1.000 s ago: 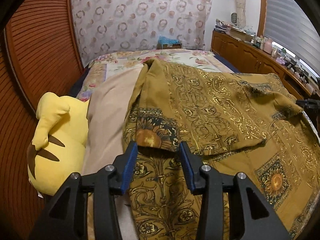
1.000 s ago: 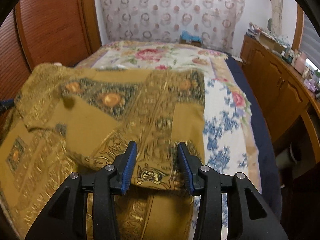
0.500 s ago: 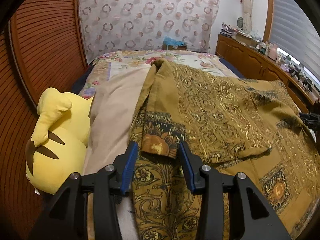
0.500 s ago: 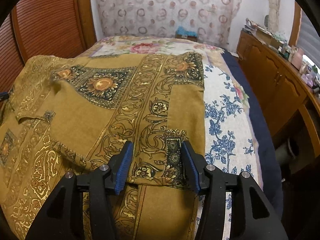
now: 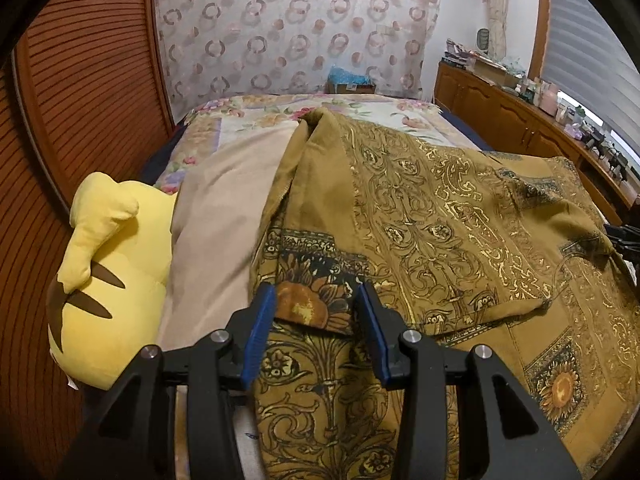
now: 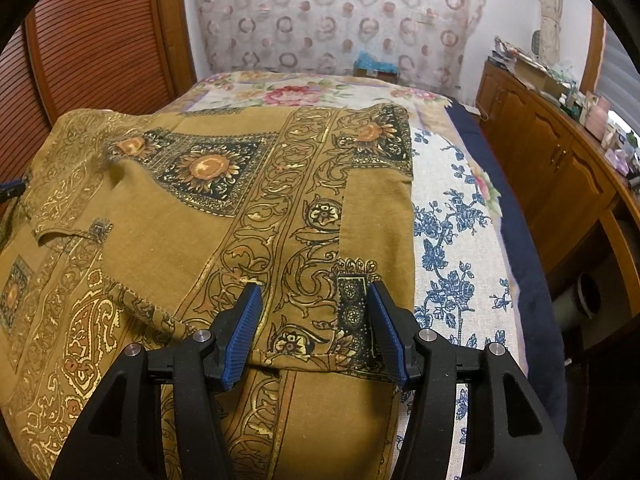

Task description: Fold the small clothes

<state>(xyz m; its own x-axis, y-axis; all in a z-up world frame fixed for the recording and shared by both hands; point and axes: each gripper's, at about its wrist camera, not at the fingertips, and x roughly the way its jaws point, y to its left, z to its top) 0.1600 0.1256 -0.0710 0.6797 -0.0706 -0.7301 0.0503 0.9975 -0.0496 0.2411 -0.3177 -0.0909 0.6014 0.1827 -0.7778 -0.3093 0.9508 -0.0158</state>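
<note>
Across the bed point(image 6: 456, 208), a floral quilt carries the mustard gold-printed garment point(image 5: 420, 208), folded over itself at centre. At 9 o'clock in the left view, a yellow plush toy point(image 5: 108, 272) lies against a beige pillow point(image 5: 224, 220). Wooden louvred panels point(image 5: 88, 88) stand at 10 o'clock; a wooden cabinet point(image 6: 552, 160) runs along 3 o'clock. Left gripper point(image 5: 316, 320) is parted over a folded corner, not pinching it. Right gripper point(image 6: 316, 320) is opening, with the hem between its pads, released.
</note>
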